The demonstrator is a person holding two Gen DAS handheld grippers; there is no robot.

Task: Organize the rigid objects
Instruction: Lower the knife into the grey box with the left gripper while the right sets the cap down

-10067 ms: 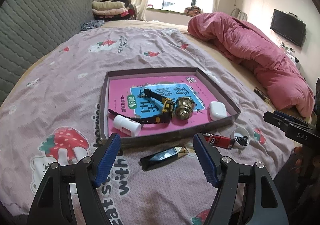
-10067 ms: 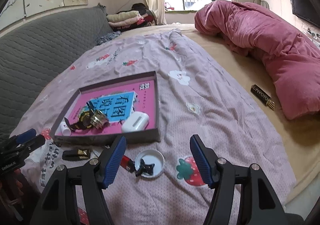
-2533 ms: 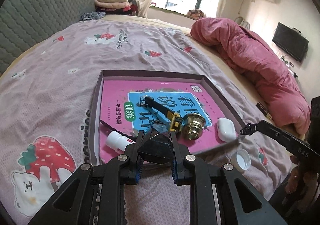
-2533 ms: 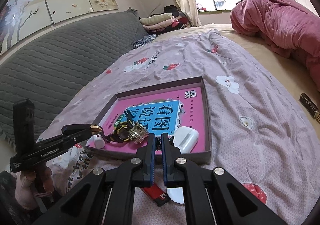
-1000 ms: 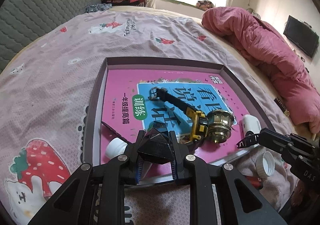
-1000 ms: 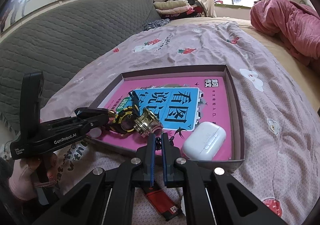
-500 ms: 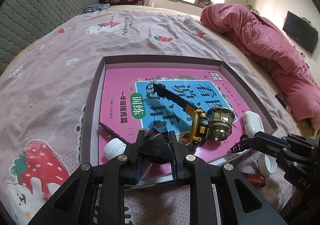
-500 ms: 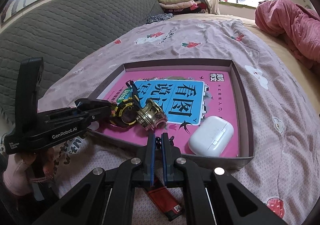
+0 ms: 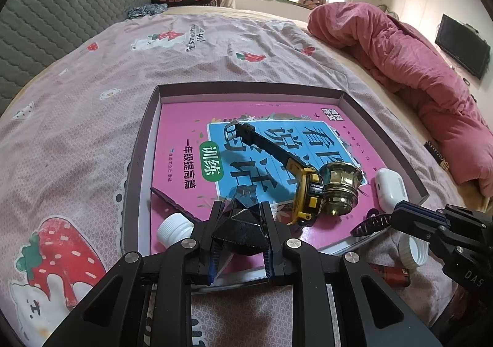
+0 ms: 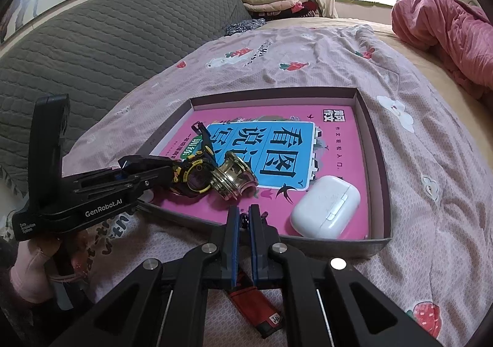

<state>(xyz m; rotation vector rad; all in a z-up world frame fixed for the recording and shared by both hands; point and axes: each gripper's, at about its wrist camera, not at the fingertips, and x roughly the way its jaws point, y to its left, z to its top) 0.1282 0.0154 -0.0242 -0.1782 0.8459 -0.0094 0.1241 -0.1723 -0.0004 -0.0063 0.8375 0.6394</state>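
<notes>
Both loads are mid-delivery to the shallow box (image 9: 144, 143) on the bed. The left gripper (image 9: 238, 220) pinches a faceted black case (image 9: 243, 234) above the box's near-left corner, beside the white bottle (image 9: 174, 228). The right gripper (image 10: 243, 225) is pressed on a black hair clip (image 9: 369, 222) at the near wall. Next, I judge, each must clear that wall, lower and release. Open pink floor lies between the brass knob (image 10: 234, 177) and the earbud case (image 10: 326, 208); the watch (image 9: 303, 189) crowds the left side.

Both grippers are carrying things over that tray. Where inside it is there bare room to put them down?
The tray's far half is free, beyond the watch buckle up to the far wall. The near edge is crowded: bottle, watch, brass knob and earbud case.
</notes>
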